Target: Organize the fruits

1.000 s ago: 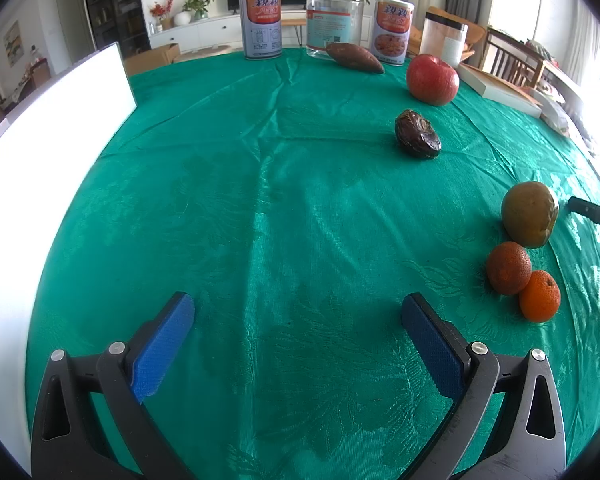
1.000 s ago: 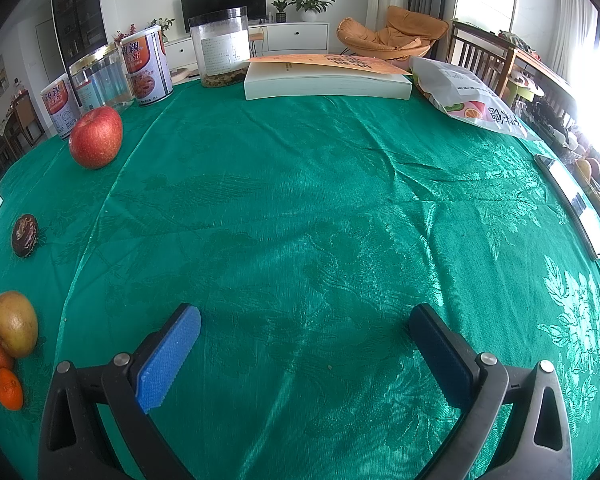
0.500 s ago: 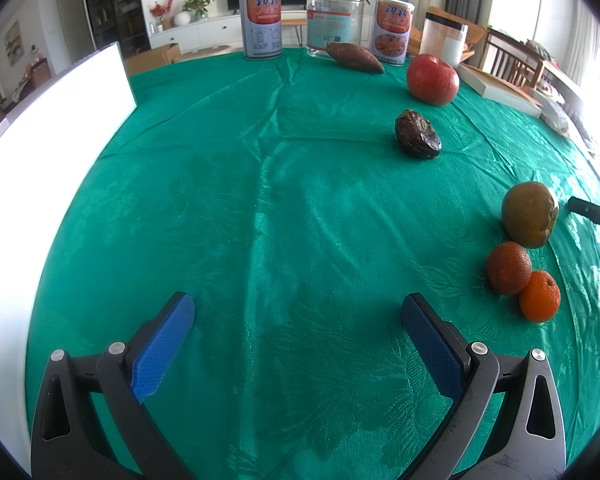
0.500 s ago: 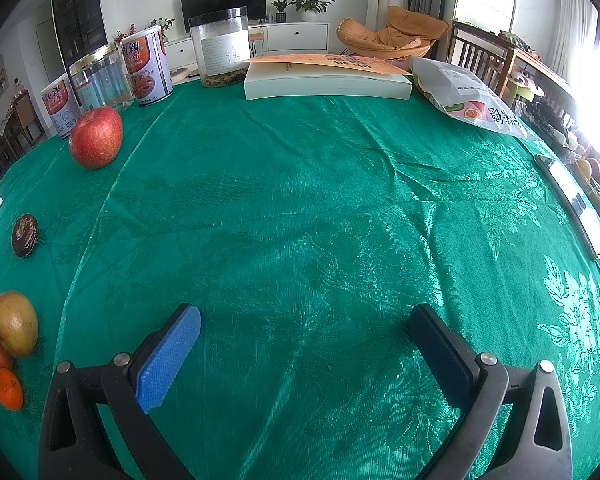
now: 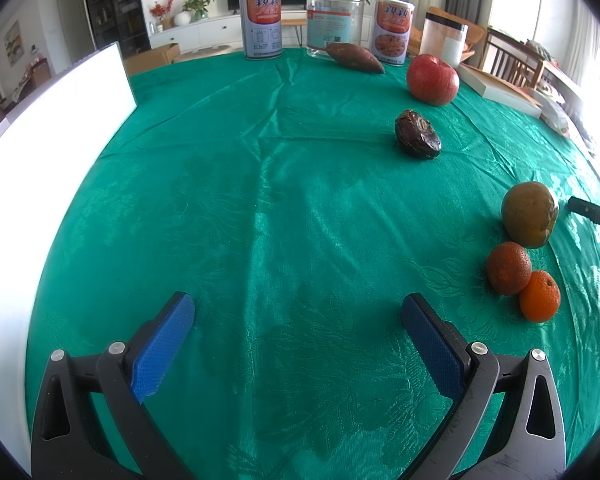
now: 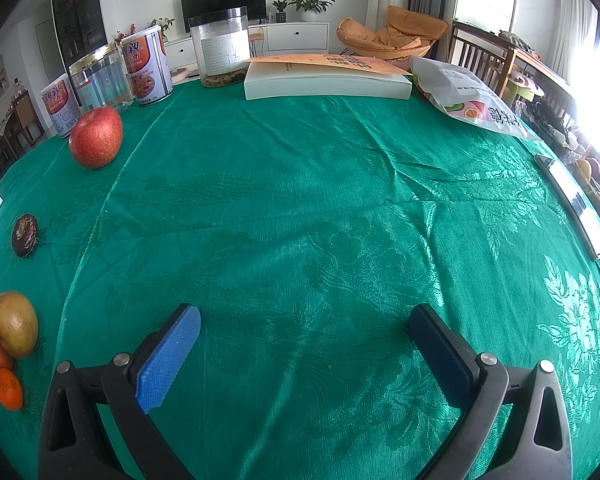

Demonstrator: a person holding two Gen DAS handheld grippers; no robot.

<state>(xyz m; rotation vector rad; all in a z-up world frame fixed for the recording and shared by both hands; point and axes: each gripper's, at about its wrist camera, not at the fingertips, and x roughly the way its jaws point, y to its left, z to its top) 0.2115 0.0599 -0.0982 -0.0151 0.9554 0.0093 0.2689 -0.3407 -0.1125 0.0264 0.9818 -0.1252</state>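
Left tongs point(image 5: 296, 320) and right tongs point(image 6: 304, 328) both spread wide, empty, above counter point(image 5: 260, 200). Fruits in loose line: apple point(image 5: 432, 79), mango point(image 5: 530, 214), two oranges point(image 5: 508, 268) touching. Risk: round fruit rolling off under off-centre pinch.

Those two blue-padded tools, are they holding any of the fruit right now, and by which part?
Nothing is held. The left tool and the right tool are both open over bare green tablecloth, apart from every fruit.
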